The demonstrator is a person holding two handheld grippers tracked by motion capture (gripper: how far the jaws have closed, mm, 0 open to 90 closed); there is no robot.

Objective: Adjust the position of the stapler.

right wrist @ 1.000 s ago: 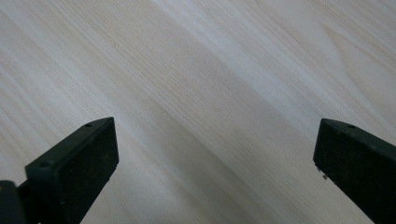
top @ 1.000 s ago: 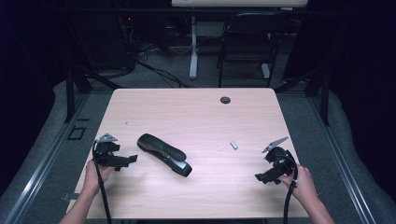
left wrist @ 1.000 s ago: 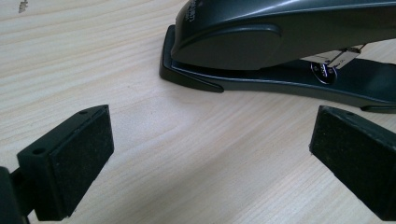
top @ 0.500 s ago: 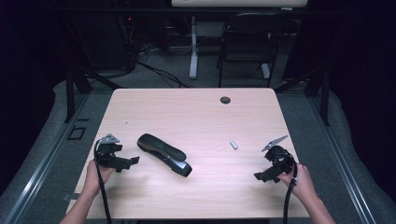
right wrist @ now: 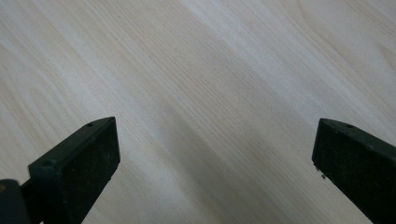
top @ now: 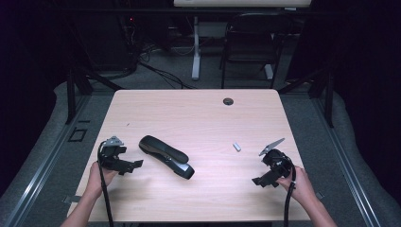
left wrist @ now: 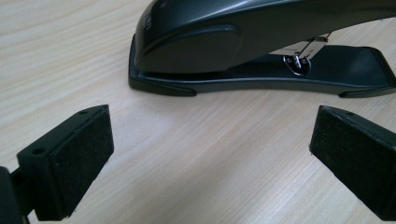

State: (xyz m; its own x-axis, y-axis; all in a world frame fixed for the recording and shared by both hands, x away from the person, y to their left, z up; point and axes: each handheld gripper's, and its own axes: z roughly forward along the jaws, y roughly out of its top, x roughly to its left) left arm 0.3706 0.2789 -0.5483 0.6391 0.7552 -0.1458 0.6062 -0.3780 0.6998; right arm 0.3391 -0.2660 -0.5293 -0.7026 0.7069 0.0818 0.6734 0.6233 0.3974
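Observation:
A black stapler [top: 166, 156] lies flat on the wooden table [top: 198, 118], left of centre, its head toward the front right. My left gripper [top: 134, 165] sits just left of it, low over the table and open; in the left gripper view the stapler [left wrist: 261, 46] lies ahead of the wide-apart pads [left wrist: 79, 158], untouched. Near the front right, my right gripper [top: 261, 181] is held open with bare wood [right wrist: 201, 93] between its fingers [right wrist: 79, 163]. A small grey strip of staples [top: 237, 147] rests on the table between the stapler and the right gripper.
A round cable grommet [top: 228, 101] sits near the table's far edge. Beyond the table stand a dark chair [top: 250, 42] and a white desk leg [top: 195, 52], with cables on the floor. A person's hands hold both grippers at the near edge.
The right gripper has shifted slightly toward the near edge. The left gripper and the stapler stay almost where they were.

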